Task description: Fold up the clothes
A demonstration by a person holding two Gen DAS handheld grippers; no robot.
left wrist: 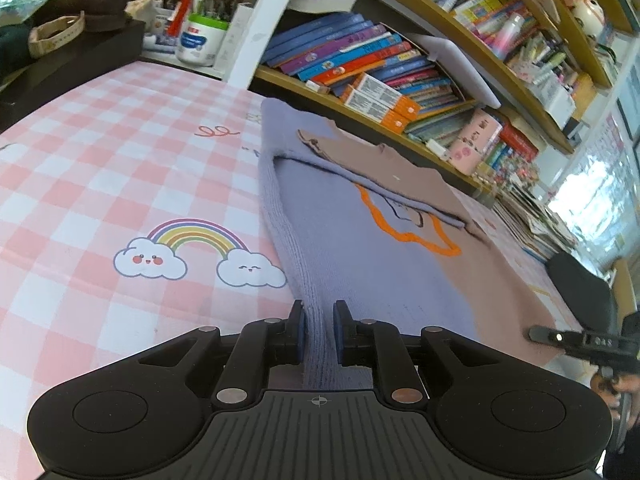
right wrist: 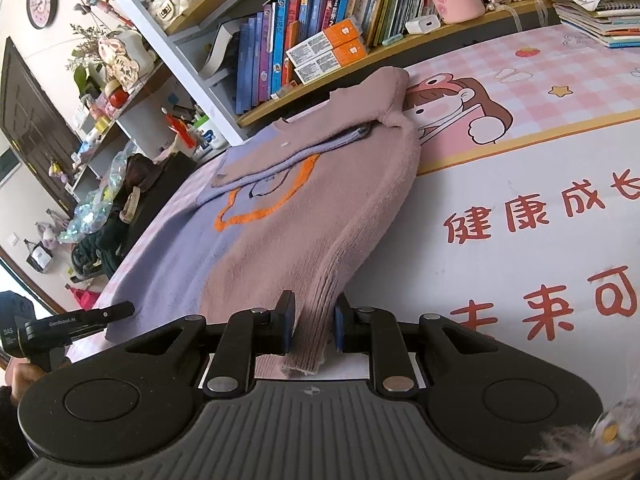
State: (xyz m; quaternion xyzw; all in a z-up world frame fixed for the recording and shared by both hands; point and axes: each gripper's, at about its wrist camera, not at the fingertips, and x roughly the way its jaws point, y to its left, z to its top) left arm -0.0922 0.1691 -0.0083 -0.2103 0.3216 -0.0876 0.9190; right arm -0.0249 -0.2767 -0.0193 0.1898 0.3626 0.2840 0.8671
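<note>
A knitted sweater (left wrist: 360,248), lavender on one half and dusty pink on the other with an orange outline on the chest, lies on the pink checked table mat (left wrist: 100,168), both sleeves folded across it. My left gripper (left wrist: 319,332) is shut on the ribbed lavender hem corner. In the right wrist view the same sweater (right wrist: 304,232) stretches away from me, and my right gripper (right wrist: 313,326) is shut on the ribbed pink hem corner. Each gripper shows at the edge of the other's view, the right gripper (left wrist: 576,338) and the left gripper (right wrist: 76,322).
Bookshelves (left wrist: 380,80) packed with books run along the far edge of the table. A jar and pen holders (left wrist: 200,36) stand at the back left, beside a dark box (left wrist: 72,60). Stacked booklets (right wrist: 600,12) sit at the far right. The mat (right wrist: 540,220) carries red printed characters.
</note>
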